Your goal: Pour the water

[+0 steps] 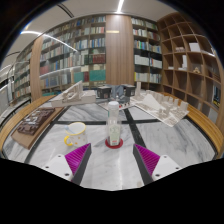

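A clear plastic water bottle (113, 122) with a white cap stands upright on a red coaster (114, 143) on the white marble table (110, 165), just ahead of my fingers and centred between them. A pale yellow cup (76, 129) stands to the left of the bottle, a little further back. My gripper (112, 160) is open and empty, its magenta pads (79, 158) spread wide on either side, short of the bottle.
White architectural models (150, 103) stand on the table beyond the bottle. A wooden tray with items (33, 124) lies at the left. Bookshelves (85, 50) line the far wall and wooden cubby shelves (190, 60) stand at the right.
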`<state>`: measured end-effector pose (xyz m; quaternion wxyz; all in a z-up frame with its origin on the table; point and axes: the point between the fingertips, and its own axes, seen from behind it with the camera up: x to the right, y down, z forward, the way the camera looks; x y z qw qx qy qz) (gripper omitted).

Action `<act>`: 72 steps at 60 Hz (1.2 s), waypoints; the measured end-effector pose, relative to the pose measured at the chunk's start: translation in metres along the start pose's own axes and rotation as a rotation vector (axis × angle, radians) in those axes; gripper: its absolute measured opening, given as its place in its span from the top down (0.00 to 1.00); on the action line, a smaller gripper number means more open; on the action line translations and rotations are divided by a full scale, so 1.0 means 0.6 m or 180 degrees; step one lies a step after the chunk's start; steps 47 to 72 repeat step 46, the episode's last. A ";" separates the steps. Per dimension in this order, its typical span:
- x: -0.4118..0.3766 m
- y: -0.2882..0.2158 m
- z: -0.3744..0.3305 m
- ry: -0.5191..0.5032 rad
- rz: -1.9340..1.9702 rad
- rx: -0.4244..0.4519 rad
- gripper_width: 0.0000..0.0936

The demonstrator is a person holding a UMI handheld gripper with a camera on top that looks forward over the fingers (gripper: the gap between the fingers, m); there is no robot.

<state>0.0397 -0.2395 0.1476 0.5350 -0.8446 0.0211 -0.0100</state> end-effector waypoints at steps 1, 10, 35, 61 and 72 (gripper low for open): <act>0.000 0.003 -0.012 0.0007 0.0007 -0.0014 0.09; -0.020 0.033 -0.114 -0.0032 0.0041 -0.0092 0.08; -0.022 0.076 -0.230 0.0111 -0.0234 -0.0037 0.08; -0.012 0.079 -0.233 0.0164 -0.0266 -0.0014 0.08; -0.012 0.079 -0.233 0.0164 -0.0266 -0.0014 0.08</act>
